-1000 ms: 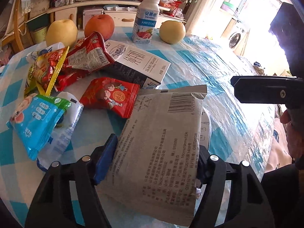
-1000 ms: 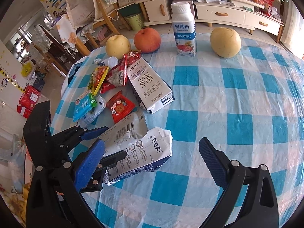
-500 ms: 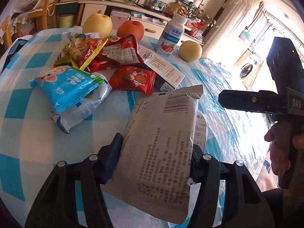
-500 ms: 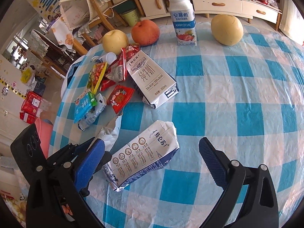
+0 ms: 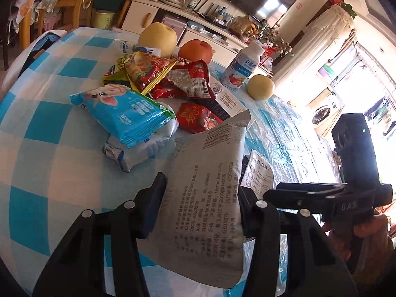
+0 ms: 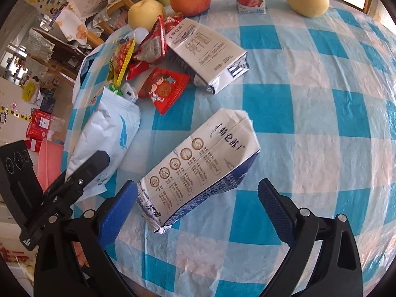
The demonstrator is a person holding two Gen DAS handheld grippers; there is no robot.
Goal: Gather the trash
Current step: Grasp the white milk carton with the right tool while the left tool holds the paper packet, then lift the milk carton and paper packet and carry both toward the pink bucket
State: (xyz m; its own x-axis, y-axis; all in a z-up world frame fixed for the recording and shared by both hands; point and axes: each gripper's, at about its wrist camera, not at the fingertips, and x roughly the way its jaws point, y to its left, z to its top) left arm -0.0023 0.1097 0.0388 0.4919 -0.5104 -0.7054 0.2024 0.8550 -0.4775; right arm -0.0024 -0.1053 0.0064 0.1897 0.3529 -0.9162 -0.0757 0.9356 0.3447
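Observation:
My left gripper point(image 5: 201, 186) holds a grey-white printed packet point(image 5: 208, 193) upright between its jaws, which are closing; both pads press its sides. In the right wrist view the same packet point(image 6: 109, 133) hangs at the table's left edge. A crushed white-and-blue milk carton point(image 6: 203, 168) lies on the checked tablecloth point(image 6: 309, 123). My right gripper point(image 6: 198, 212) stands open just over the carton's near end, which lies between the blue pads point(image 6: 118, 210). The left pad is close to the carton's corner.
A pile of snack wrappers point(image 5: 123, 116) and a red packet point(image 6: 163, 89) lie beside a flat milk carton point(image 6: 205, 49). Two pears point(image 5: 157, 38), an apple point(image 5: 195, 50) and a yogurt bottle point(image 5: 243, 68) stand at the back. A pink bin point(image 6: 49, 160) sits below the table's left edge.
My right gripper has sunk toward the crushed carton, which now looms larger between its pads. The left gripper has rolled and carried the packet away to the left, its jaws narrowing.

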